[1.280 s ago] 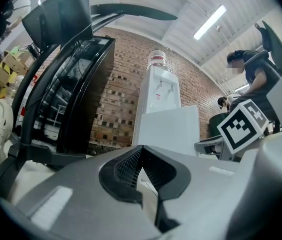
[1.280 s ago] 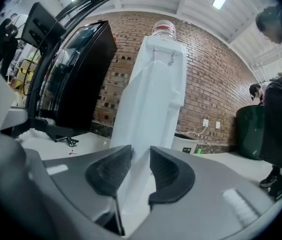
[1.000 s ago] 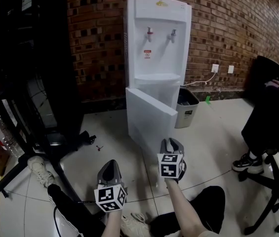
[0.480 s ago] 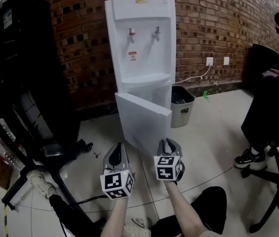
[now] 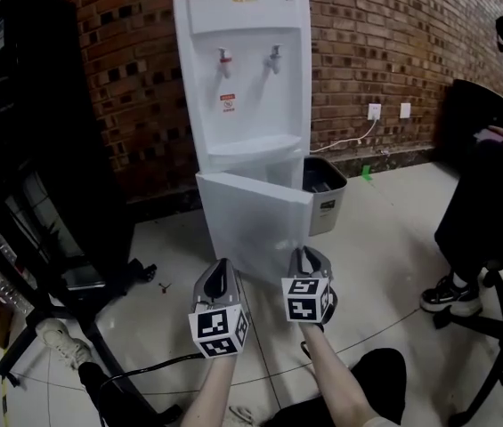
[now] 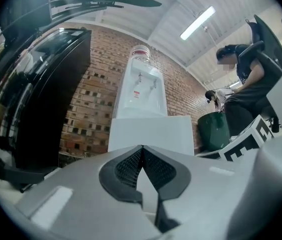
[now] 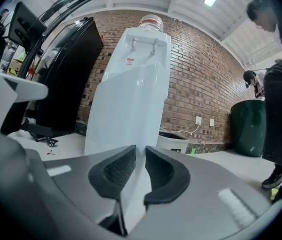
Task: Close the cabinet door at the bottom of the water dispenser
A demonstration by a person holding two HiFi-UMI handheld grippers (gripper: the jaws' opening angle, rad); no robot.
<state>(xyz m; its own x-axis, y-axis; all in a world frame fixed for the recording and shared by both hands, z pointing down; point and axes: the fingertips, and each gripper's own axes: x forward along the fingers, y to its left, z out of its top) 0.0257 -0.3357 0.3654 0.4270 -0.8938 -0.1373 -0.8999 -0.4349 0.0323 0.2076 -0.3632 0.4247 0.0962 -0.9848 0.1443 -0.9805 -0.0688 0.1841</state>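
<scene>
The white water dispenser [image 5: 242, 60] stands against the brick wall, and its bottom cabinet door [image 5: 255, 216] hangs open, swung out toward me. Both grippers hover side by side just in front of the door's lower edge, touching nothing. My left gripper [image 5: 222, 267] is shut, its pads meeting at the tips [image 6: 141, 148], and it faces the door [image 6: 150, 134]. My right gripper [image 5: 306, 254] keeps a narrow gap between its jaws [image 7: 141, 151]. Those jaws are closing with nothing between them, and the door panel [image 7: 126, 114] stands right ahead.
A grey waste bin [image 5: 325, 185] sits right of the dispenser, under a wall socket with a cable [image 5: 374, 112]. A black rack [image 5: 37, 132] with wheeled feet fills the left. A seated person [image 5: 487, 212] and chair legs [image 5: 500, 345] occupy the right.
My left gripper has moved right and up, drawing level with the right one near the door. The right gripper edged forward. The door stays ajar.
</scene>
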